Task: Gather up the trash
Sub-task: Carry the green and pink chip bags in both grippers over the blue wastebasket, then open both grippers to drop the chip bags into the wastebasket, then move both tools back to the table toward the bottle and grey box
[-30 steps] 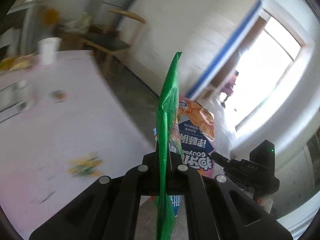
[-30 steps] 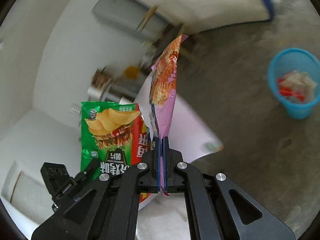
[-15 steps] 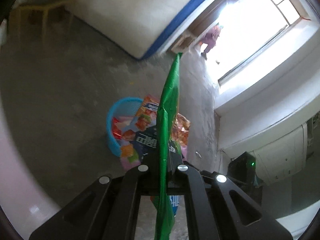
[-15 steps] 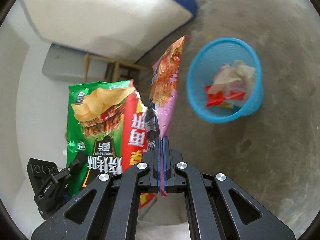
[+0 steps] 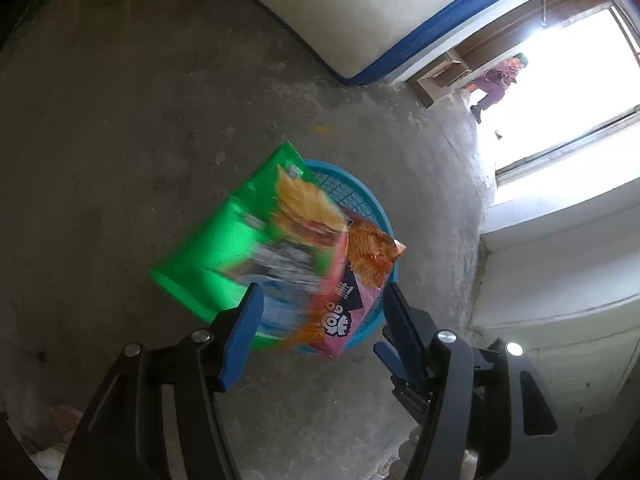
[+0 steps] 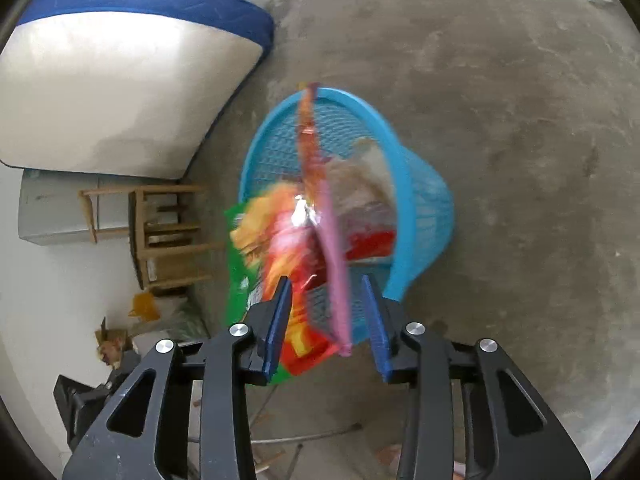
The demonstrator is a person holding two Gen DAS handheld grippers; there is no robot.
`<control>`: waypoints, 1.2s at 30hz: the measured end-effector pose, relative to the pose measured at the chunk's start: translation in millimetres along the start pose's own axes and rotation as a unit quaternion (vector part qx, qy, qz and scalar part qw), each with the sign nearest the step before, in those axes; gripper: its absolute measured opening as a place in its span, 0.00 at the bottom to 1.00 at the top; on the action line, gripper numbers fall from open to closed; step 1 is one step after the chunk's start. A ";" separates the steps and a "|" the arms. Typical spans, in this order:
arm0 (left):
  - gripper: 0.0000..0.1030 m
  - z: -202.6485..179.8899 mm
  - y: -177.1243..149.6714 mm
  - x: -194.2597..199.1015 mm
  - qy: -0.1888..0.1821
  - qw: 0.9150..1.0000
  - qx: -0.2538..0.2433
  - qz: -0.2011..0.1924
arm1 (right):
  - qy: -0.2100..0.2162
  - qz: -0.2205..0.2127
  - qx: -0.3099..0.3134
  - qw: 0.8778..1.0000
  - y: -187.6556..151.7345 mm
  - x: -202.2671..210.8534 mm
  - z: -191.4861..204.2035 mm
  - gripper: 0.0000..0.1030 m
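The left gripper has its blue-padded jaws opening, well apart, and nothing pressed between them: the green crinkled-foil crisp bag, printed with golden crisps, hangs blurred just beyond the pads at about twelve o'clock, loose in the air. The right gripper is opening too, less widely; the pink-and-orange foil snack packet stands edge-on in the gap between its pads, touching neither as far as can be told, its silver lining showing at a torn edge.

Outward from both, the round blue plastic mesh wastebasket sits on the grey concrete floor, at twelve o'clock from the right gripper and at one o'clock from the left. Both wrappers overlap its rim; crumpled pale paper and something red already lie inside.

The step in hand looks like the release over the basket. The green bag seems to overhang the rim toward nine o'clock, so it may catch or slip outside. Next, the empty grippers should draw clear, and the landing needs checking before more trash is fetched.

Both wrappers look light, flat and empty.
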State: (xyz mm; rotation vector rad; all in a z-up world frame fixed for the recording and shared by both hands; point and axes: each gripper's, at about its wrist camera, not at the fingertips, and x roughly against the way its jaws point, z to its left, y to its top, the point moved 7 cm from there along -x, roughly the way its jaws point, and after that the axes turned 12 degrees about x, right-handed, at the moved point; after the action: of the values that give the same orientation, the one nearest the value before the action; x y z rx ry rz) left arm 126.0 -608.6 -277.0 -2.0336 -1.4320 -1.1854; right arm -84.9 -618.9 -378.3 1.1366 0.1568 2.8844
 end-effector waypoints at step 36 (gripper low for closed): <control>0.68 199.4 -110.9 394.2 0.058 0.981 0.021 -0.186 | -0.423 0.261 0.337 0.800 -9.2 -217.9 -23.4 0.03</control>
State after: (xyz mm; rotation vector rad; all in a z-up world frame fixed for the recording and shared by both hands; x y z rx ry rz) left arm 157.5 -194.9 -89.2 -1.6827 -1.8122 -1.3777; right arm 58.6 -627.3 -544.1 2.8477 1.0101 2.3266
